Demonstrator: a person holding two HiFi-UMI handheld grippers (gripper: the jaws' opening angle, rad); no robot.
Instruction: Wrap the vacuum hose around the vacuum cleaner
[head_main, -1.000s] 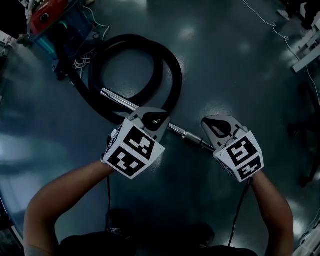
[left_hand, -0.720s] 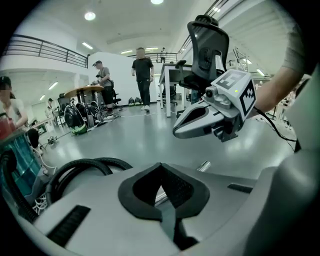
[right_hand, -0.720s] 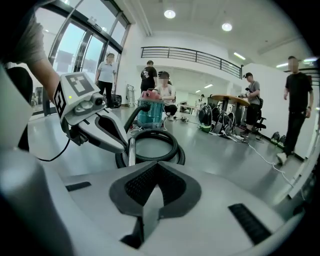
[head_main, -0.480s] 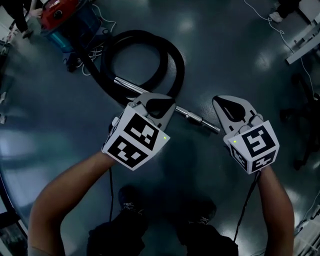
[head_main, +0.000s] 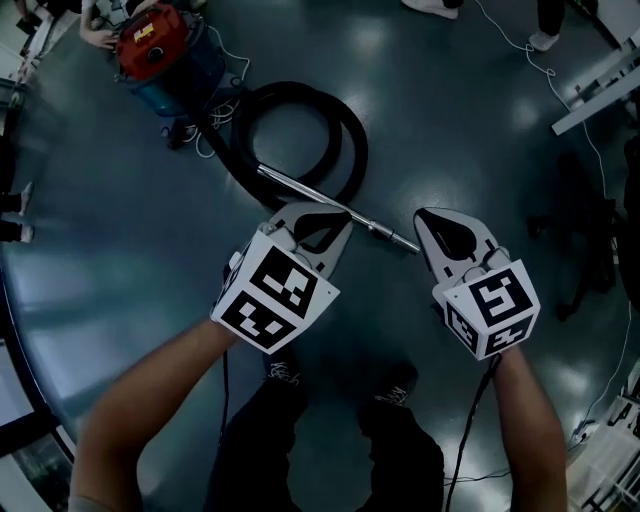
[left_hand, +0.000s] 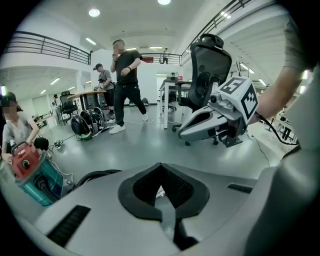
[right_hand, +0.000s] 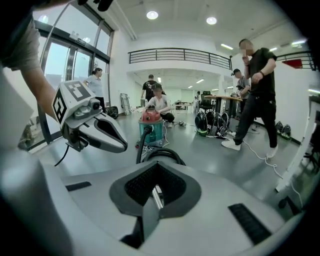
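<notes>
The red and teal vacuum cleaner (head_main: 160, 55) stands on the floor at the far left, with its black hose (head_main: 345, 135) lying in a loop beside it. A metal wand (head_main: 300, 188) runs from the loop toward me. My left gripper (head_main: 335, 218) hangs shut above the wand's middle, holding nothing. My right gripper (head_main: 430, 225) is shut and empty just right of the wand's tip. In the right gripper view the vacuum cleaner (right_hand: 151, 127) and hose (right_hand: 161, 154) lie straight ahead beyond the shut gripper (right_hand: 155, 192). The left gripper (left_hand: 161, 186) points past the hose (left_hand: 95, 176).
A person crouches behind the vacuum cleaner (right_hand: 159, 105) and another stands at the right (right_hand: 257, 85). An office chair (left_hand: 210, 65) stands ahead of the left gripper. White cables (head_main: 590, 110) trail over the floor at the right, near a dark chair base (head_main: 600, 230).
Both grippers have risen away from the wand on the floor. The right gripper has come off the wand's end. The vacuum cleaner has come fully into view.
</notes>
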